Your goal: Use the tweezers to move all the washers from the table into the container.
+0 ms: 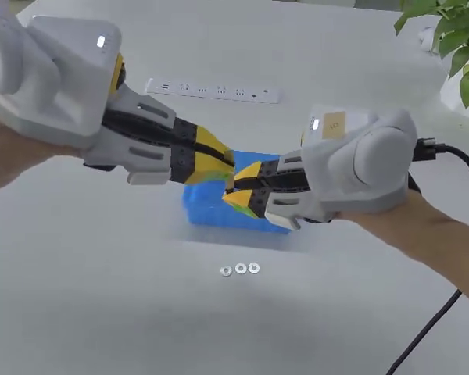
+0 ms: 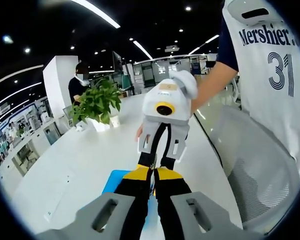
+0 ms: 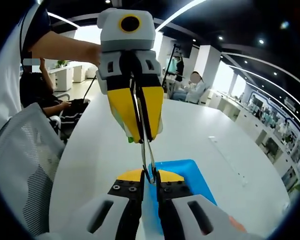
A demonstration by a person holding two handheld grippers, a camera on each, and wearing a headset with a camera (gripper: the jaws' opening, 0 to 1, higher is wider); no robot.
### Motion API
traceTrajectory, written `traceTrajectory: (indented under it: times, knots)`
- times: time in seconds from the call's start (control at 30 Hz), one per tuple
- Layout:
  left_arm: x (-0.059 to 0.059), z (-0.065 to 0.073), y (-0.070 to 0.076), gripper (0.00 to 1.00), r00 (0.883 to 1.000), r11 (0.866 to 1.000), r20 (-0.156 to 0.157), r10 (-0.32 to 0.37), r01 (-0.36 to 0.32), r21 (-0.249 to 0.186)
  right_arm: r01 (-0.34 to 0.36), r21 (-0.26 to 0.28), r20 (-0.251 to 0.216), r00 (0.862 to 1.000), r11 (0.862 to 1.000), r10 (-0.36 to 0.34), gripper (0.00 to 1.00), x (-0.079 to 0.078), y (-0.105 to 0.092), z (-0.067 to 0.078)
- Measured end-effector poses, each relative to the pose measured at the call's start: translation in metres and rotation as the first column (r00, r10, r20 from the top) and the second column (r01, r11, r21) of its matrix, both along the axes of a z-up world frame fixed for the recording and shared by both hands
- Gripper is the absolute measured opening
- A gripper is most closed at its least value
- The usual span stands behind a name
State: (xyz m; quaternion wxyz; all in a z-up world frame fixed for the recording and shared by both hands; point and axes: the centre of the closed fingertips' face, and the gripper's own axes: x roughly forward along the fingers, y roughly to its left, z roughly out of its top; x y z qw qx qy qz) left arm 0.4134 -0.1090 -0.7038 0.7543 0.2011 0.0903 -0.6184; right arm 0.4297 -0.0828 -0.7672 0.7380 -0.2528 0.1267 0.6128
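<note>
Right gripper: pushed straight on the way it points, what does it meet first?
The thin metal tweezers, whose tips already lie between its jaws; just behind them, the left gripper holding them.

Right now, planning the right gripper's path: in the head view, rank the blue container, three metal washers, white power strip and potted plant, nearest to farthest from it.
1. Blue plastic container, under the fingers of the right gripper.
2. Three small metal washers, nearer the person.
3. White power strip, beyond the container.
4. Green potted plant, far right corner.
</note>
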Motion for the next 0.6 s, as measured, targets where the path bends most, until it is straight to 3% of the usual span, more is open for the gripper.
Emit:
traceTrajectory:
  times: [0.33,0.6]
  knots:
    - [0.022,-0.005,-0.002,0.07,1.0,1.0,0.005,0.007,-0.007,0.007,0.039,0.008,0.001,0.999,0.999,-0.039,0.1,0.025,0.001,-0.005]
    - [0.037,-0.018,0.0,0.07,1.0,1.0,-0.021,0.024,-0.023,0.007,0.053,-0.001,-0.025,0.998,0.999,-0.053,0.1,0.038,0.001,-0.018]
